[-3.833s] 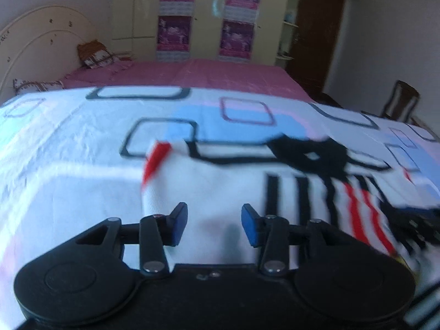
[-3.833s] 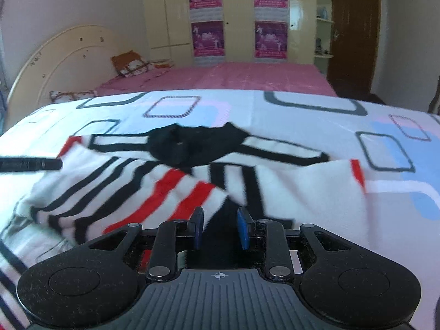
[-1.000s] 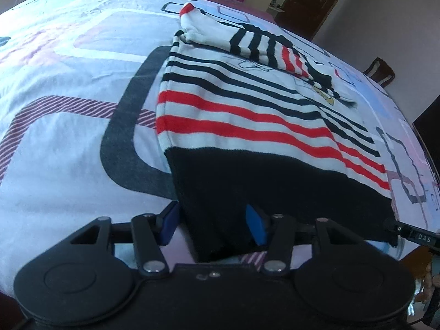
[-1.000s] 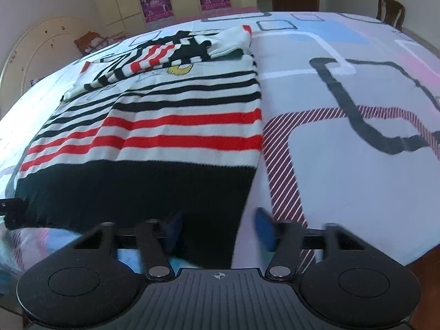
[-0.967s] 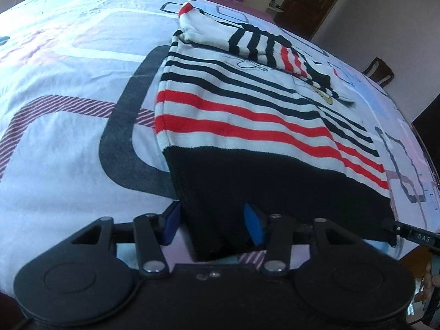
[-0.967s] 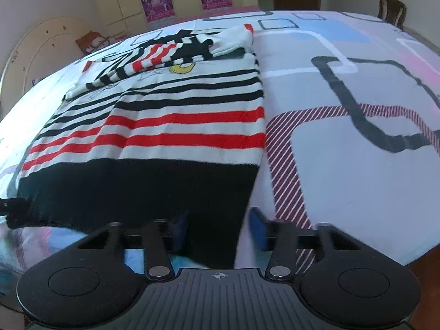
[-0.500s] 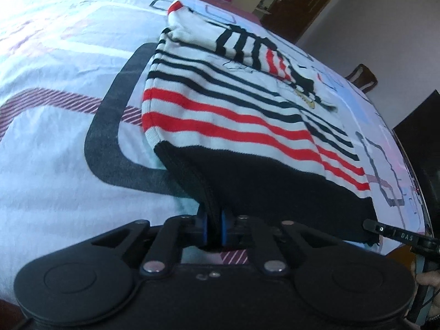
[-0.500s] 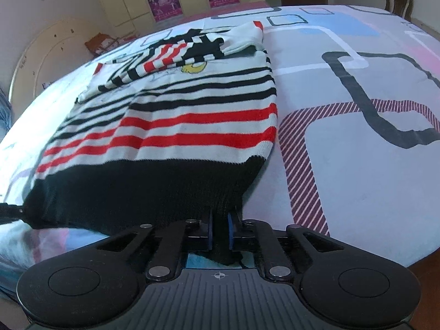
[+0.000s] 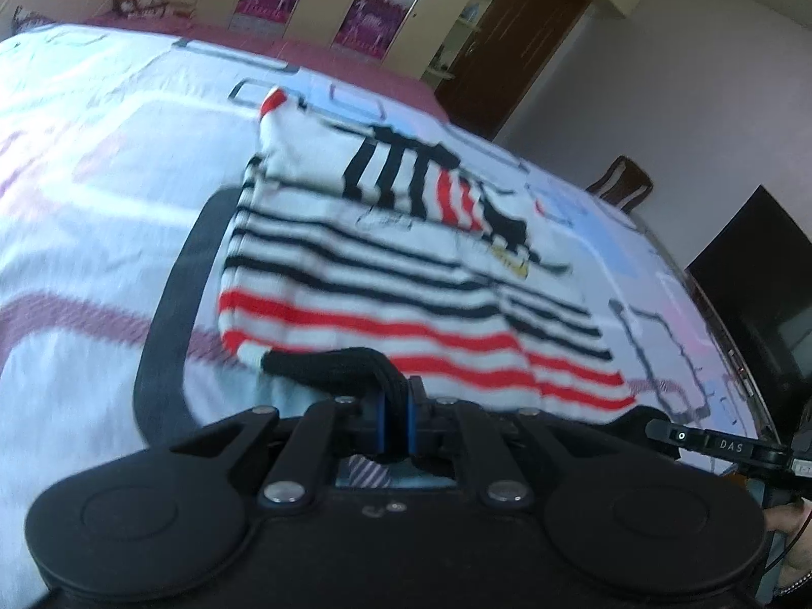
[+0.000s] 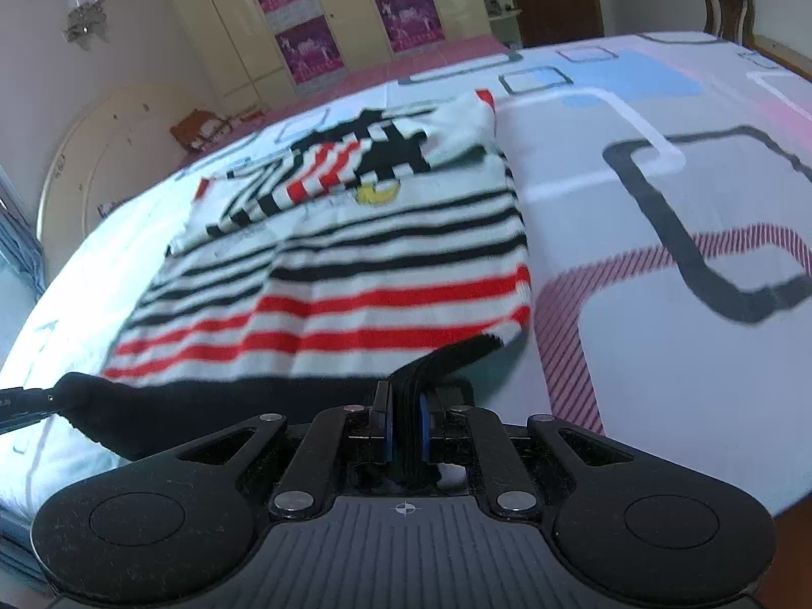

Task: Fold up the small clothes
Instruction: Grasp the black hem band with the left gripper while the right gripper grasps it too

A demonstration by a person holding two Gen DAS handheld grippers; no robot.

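Observation:
A small striped sweater (image 9: 385, 274) (image 10: 355, 264), white with black and red stripes and a black hem band, lies on the patterned bed cover with both sleeves folded across its chest. My left gripper (image 9: 396, 418) is shut on the hem's left corner, which bunches between the blue pads. My right gripper (image 10: 405, 424) is shut on the hem's right corner. Both corners are lifted off the cover and the black band hangs between them. The right gripper's tip (image 9: 710, 444) shows at the right edge of the left wrist view, and the left one's tip (image 10: 25, 401) at the left edge of the right wrist view.
The bed cover (image 9: 81, 193) (image 10: 685, 162) spreads wide on both sides of the sweater. Its near edge drops off just beneath the grippers. A pink bed and wardrobe doors (image 10: 325, 25) stand behind, a wooden chair (image 9: 621, 182) and a dark door at the right.
Both grippers closed on the black hem corners and then rose, lifting the hem off the cover. The views tilted up, showing more of the room behind.

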